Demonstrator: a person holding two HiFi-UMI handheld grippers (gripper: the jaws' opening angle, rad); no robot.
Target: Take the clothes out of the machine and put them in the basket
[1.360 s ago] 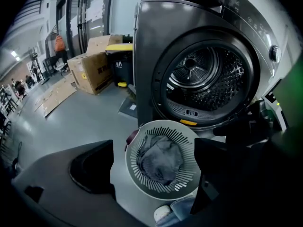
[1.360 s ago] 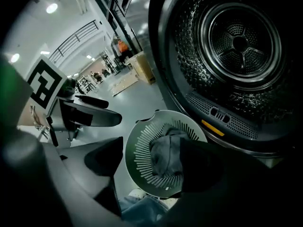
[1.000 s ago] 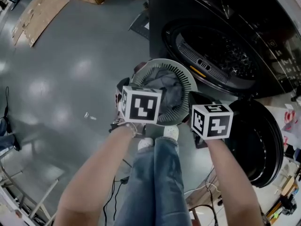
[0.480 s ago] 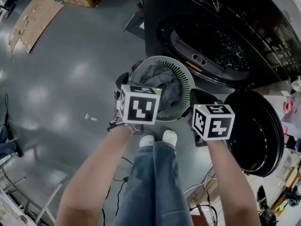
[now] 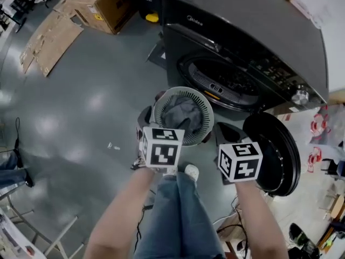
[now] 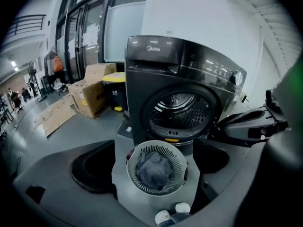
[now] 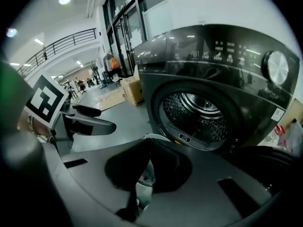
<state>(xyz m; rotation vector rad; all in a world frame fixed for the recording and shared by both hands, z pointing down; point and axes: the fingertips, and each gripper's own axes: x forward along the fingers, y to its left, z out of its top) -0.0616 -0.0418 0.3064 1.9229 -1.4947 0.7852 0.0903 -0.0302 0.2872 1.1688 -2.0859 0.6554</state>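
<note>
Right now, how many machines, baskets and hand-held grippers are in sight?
Dark grey front-loading washing machine: 1
Round white slotted plastic basket: 1
Hand-held two-jaw grippers, left gripper and right gripper: 2
Total: 4

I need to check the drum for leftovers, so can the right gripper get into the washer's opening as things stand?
Probably yes. The door hangs wide open to the side, nothing blocks the drum opening, and the basket sits low in front. The right gripper is shut and empty.

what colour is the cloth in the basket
Grey. The cloth lies in the white basket; it shows best in the left gripper view.
</note>
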